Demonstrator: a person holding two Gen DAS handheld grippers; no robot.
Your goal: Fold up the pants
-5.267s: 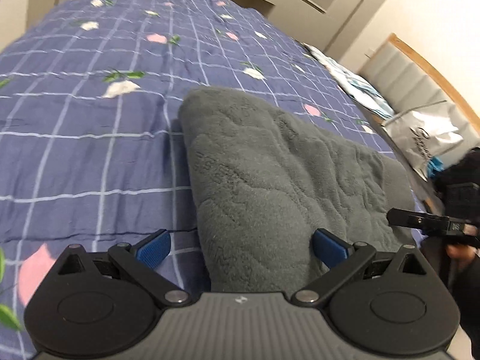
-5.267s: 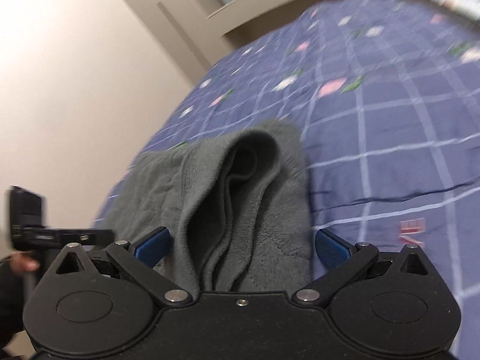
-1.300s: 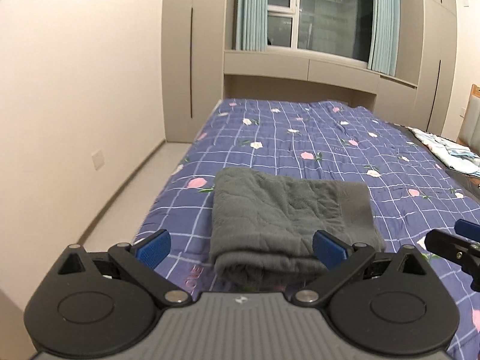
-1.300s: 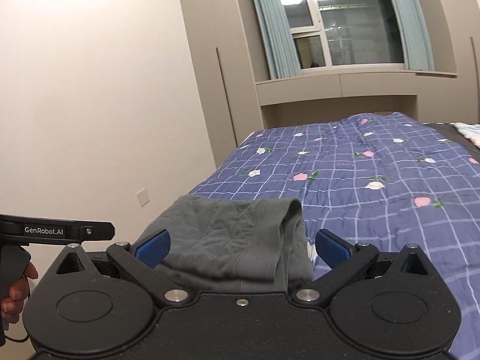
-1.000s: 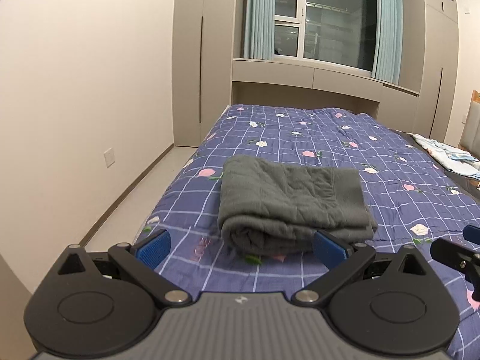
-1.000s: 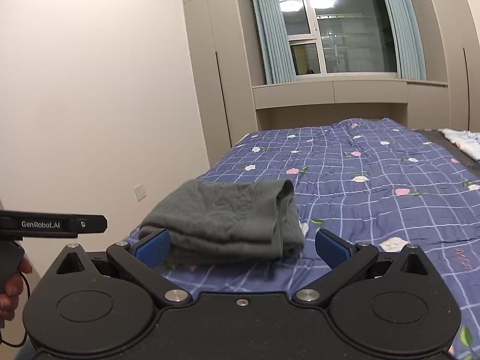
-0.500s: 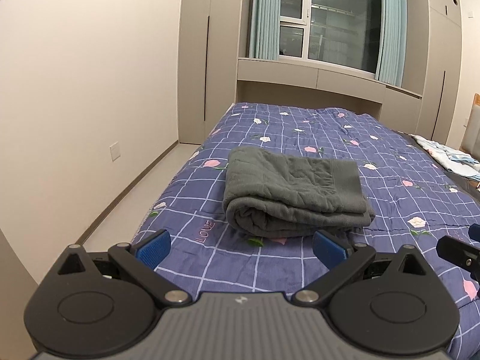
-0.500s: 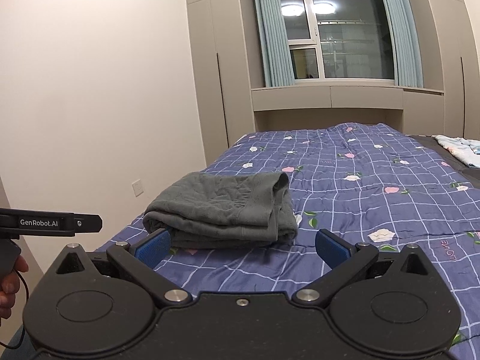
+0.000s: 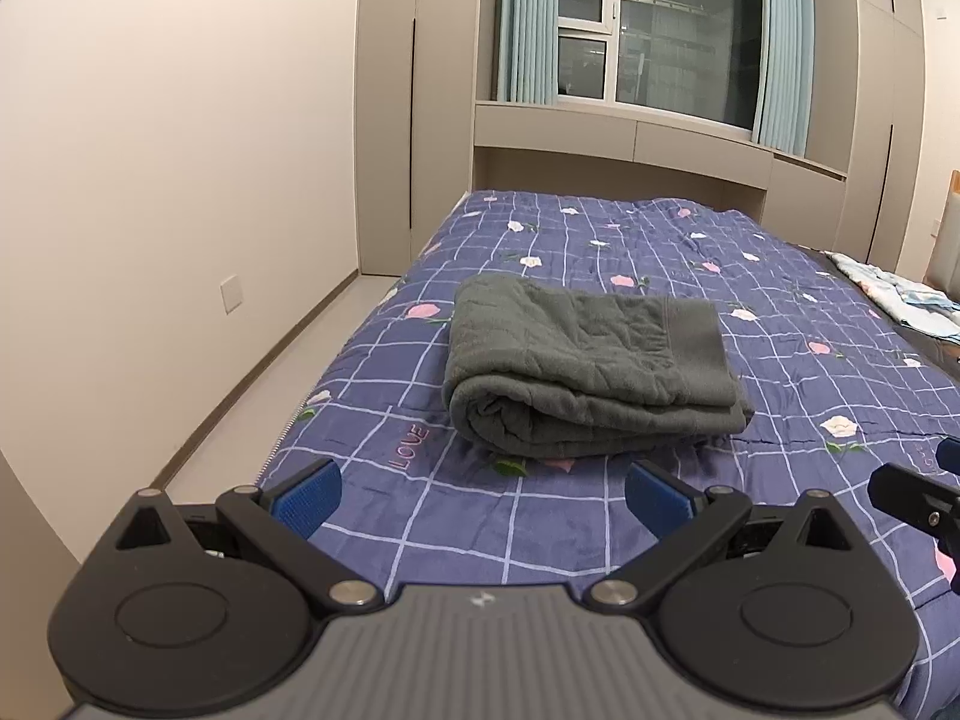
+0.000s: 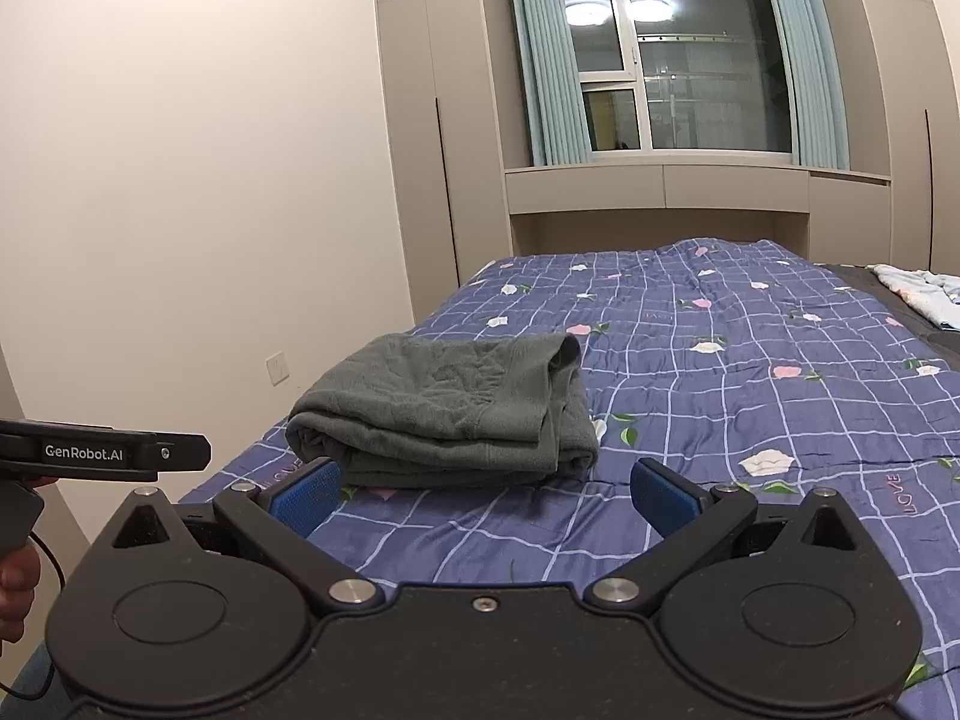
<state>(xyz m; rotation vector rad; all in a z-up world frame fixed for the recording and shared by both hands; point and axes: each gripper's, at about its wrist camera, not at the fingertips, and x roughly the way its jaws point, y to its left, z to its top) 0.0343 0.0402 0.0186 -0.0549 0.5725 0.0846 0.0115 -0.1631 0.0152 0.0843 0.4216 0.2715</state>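
Observation:
The grey fleece pants (image 9: pixel 588 360) lie folded into a thick rectangle on the blue checked quilt (image 9: pixel 780 312), near the bed's near left corner. They also show in the right wrist view (image 10: pixel 450 414). My left gripper (image 9: pixel 480 495) is open and empty, held back from the pants over the quilt's near edge. My right gripper (image 10: pixel 483 495) is open and empty, also back from the pants. The left gripper's body (image 10: pixel 102 450) shows at the left edge of the right wrist view.
A cream wall (image 9: pixel 180 150) and strip of floor (image 9: pixel 288 372) run along the bed's left side. Wardrobes and a curtained window (image 9: pixel 654 42) stand behind the bed. Light folded cloth (image 9: pixel 888 294) lies at the bed's far right.
Both grippers have let go of the pants and pulled back and up from the bed. The folded pants now lie further away in both views and have not moved.

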